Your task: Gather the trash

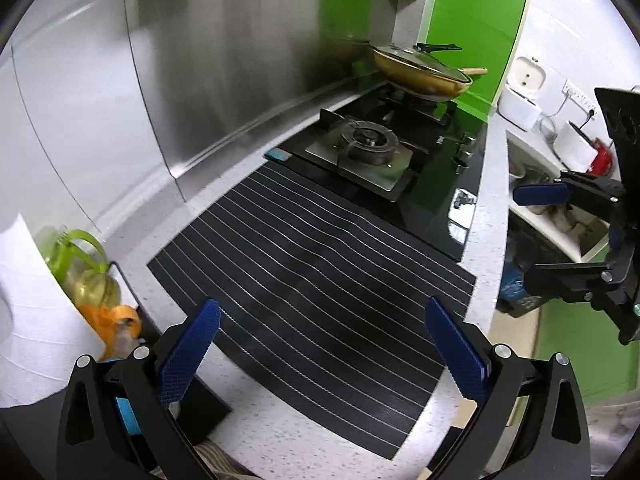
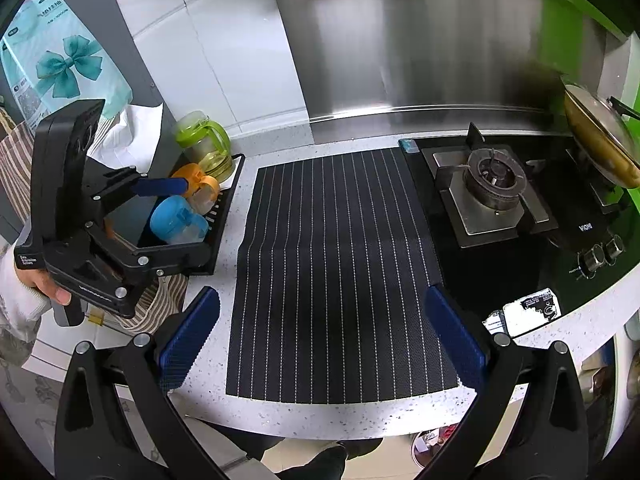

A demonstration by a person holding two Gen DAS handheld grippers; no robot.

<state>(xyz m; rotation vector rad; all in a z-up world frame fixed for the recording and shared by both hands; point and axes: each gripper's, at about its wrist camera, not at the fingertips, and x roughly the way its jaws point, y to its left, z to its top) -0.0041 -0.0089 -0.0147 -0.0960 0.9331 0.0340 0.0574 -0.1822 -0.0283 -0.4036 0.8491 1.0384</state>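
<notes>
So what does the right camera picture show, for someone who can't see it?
An open right gripper hovers over a dark striped mat on a speckled kitchen counter. A gas stove with a lidded pan sits to the right. To the left, the open left gripper is by a rack of bottles.

You're standing in a home kitchen — the gas hob (image 2: pixel 494 184) with its bare burner ring and control knobs (image 2: pixel 604 254) is right there in front of you. A lidded frying pan (image 1: pixel 420 70) sits on the far burner, steel splashback (image 2: pixel 400 36) behind it, speckled worktop (image 2: pixel 320 412) under the striped mat (image 2: pixel 340 272). Oil jug (image 2: pixel 204 146) and condiment jars in the black rack (image 2: pixel 224 216) to one side — rice cooker (image 1: pixel 520 94) and wall sockets (image 1: pixel 578 96) along the other counter.
</notes>
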